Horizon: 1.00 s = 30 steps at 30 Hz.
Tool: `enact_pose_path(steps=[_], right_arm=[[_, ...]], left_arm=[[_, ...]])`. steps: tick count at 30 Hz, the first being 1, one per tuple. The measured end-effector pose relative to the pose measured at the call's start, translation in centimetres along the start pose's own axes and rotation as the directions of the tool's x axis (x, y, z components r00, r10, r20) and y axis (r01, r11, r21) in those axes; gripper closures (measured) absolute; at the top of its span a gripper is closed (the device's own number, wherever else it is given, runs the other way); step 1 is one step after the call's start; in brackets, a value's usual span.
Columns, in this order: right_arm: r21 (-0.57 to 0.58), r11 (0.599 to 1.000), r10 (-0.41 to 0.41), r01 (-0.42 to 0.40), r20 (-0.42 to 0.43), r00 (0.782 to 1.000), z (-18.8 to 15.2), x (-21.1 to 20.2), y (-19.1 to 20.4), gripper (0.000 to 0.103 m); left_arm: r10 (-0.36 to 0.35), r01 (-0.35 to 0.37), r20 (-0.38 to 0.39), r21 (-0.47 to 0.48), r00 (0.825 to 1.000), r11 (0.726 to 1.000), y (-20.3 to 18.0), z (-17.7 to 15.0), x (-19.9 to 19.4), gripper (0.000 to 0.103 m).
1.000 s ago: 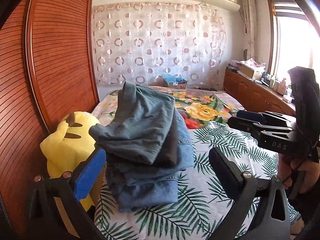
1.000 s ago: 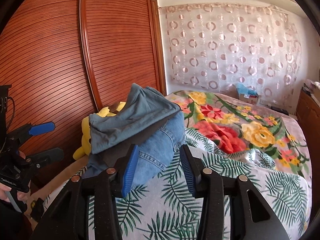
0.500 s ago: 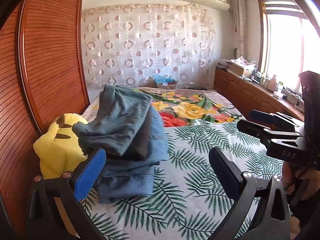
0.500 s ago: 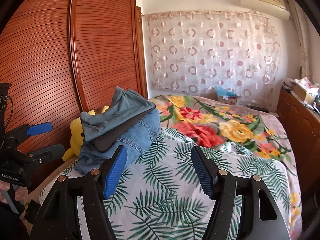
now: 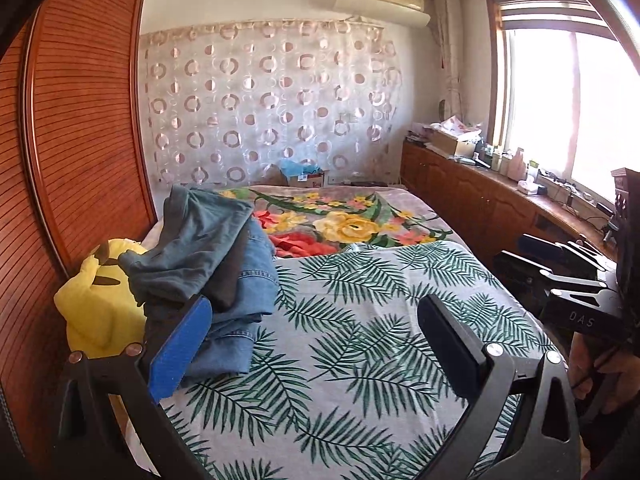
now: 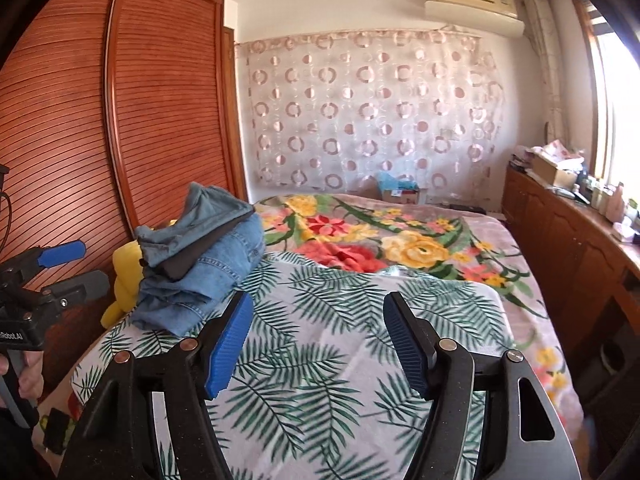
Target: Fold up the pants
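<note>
Pants (image 5: 224,264) lay folded in a stack at the left edge of the bed (image 5: 360,360), on the palm-leaf sheet (image 5: 340,340), with a grey-green pair on top, a dark one beneath and blue denim at the bottom; a yellow plush toy (image 5: 96,304) sat just beside them against the wooden wardrobe (image 5: 72,140). Left wrist view: left tongs (image 5: 312,344) stood wide apart, empty, near the stack's front but not touching it. Top pair sat tilted, overhanging toward the toy. Risk, as I judged it: a nudge from the blue pad could tip the uneven pile off the bed edge. Against the frame a second earlier, the stack appeared smaller and farther off, more sheet showing, so the tongs had drawn back. Right wrist view: right tongs (image 6: 320,344) also apart, holding nothing, over bare sheet, the stack (image 6: 200,264) well to their left. Left tongs (image 6: 68,268) showed at the frame's left edge, open. A second earlier the right tongs were narrower and close against the denim; now wider and withdrawn. Folding looked essentially done.
</note>
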State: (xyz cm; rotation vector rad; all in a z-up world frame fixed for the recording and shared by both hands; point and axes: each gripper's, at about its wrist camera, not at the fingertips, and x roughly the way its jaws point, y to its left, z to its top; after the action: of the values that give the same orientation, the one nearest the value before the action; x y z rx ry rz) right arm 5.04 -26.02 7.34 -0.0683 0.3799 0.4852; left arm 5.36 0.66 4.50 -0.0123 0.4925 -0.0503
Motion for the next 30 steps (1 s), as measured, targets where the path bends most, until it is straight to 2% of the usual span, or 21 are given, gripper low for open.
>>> enact_pose_path(steps=[6, 12, 20, 30], right_arm=[[0.050, 0.997, -0.065, 0.063, 0.044, 0.997, -1.1, -3.3, 0.7, 0.034], [0.051, 0.990, -0.138, 0.135, 0.072, 0.988, -2.5, -4.7, 3.0, 0.034], [0.058, 0.988, -0.150, 0.145, 0.077, 0.986, -3.3, -4.6, 5.0, 0.034], [0.063, 0.988, -0.147, 0.143, 0.078, 0.986, -3.3, -4.2, 4.3, 0.034]], left_arm=[[-0.017, 0.017, 0.027, 0.012, 0.999, 1.000, -1.9, 0.3, -1.6, 0.000], [-0.027, 0.026, 0.041, 0.025, 0.999, 0.999, -2.9, -0.1, -2.3, 0.000], [-0.031, 0.030, 0.039, 0.025, 0.999, 0.999, -3.1, -0.4, -2.3, 0.000], [-0.030, 0.029, 0.039, 0.026, 0.999, 0.999, -3.0, -0.4, -2.3, 0.000]])
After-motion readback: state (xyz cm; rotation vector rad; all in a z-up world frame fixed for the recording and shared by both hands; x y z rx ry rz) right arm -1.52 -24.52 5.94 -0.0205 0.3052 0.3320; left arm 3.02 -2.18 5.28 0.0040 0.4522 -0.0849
